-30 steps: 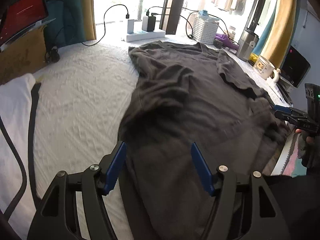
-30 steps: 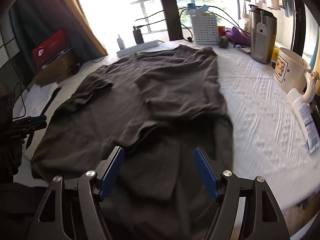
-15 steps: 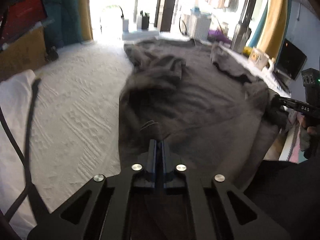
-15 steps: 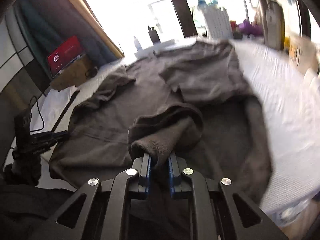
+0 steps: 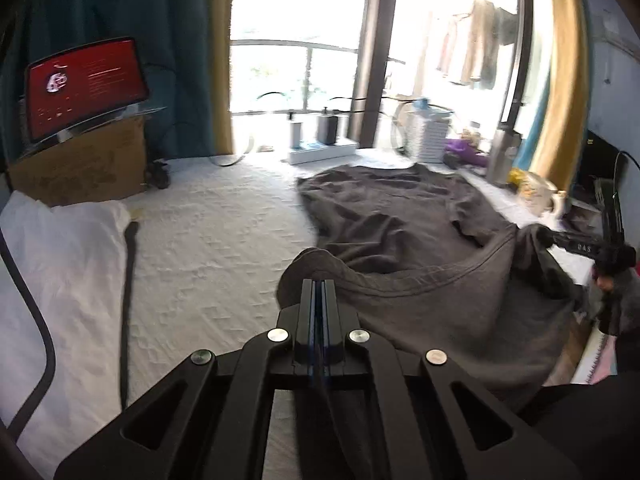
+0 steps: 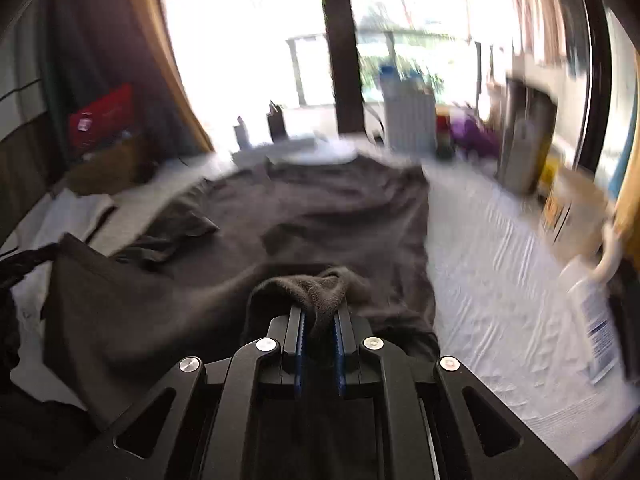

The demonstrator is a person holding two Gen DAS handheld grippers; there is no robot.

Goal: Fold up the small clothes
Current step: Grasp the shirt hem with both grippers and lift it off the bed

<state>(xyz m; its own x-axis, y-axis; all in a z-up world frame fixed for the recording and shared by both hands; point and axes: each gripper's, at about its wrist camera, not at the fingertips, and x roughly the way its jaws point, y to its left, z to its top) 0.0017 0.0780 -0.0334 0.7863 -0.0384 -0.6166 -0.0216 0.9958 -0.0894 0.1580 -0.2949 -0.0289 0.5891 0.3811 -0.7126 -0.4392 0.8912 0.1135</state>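
A dark grey T-shirt (image 5: 408,216) lies spread on the white bed cover (image 5: 208,232), collar end toward the window. My left gripper (image 5: 319,285) is shut on the shirt's near hem at its left corner and holds it raised off the bed. In the right wrist view the same shirt (image 6: 320,208) shows, blurred, and my right gripper (image 6: 319,314) is shut on a bunched fold of the hem at the right corner. The hem hangs in a sagging line between the two grips. The right gripper also shows at the far right of the left wrist view (image 5: 560,240).
A red-lit monitor (image 5: 84,88) on a cardboard box (image 5: 80,164) stands at the back left. A white pillow (image 5: 52,264) and a black cable (image 5: 128,300) lie left. A power strip (image 5: 320,150), white basket (image 5: 428,136), steel flask (image 5: 502,158) and mug (image 5: 540,194) line the far and right edges.
Both grippers went from wide open over the shirt's near edge to shut on the hem. They then rose and carried the hem up and toward the collar end.
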